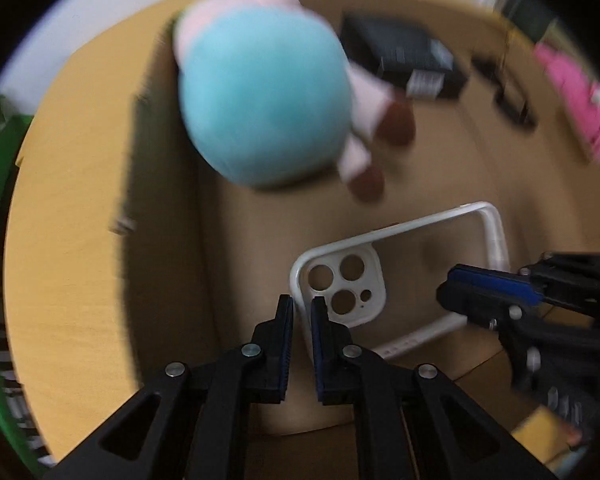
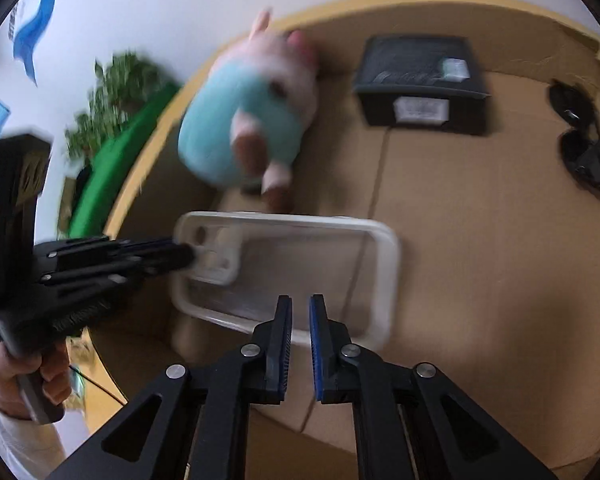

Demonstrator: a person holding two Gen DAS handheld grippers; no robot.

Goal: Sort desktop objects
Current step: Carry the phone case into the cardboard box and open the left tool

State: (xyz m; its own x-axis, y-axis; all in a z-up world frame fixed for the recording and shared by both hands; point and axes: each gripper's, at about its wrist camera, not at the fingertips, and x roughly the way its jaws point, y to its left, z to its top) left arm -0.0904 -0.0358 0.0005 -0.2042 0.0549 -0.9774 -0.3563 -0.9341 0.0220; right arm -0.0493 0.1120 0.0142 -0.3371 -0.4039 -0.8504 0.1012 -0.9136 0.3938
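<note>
Phone case [image 1: 400, 272] (clear, white rim): flat mid-cardboard [image 1: 236, 248], camera end just ahead of the clenched, empty left gripper [image 1: 302, 312]. Right gripper [image 2: 301, 312], likewise clenched, at its long side. Black box [image 2: 420, 84] label: blurred, unreadable.

Soft toys I see: one, a round blue and pink plush pig [image 1: 260, 92]
Phone cases: one, clear with a white rim [image 1: 400, 272]
Boxes: one black box [image 2: 420, 84]
Sunglasses: one dark pair [image 2: 584, 140]

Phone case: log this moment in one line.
phone case: flat on cardboard | left claw: shut, at camera-cutout corner | right claw: shut, over long edge
</note>
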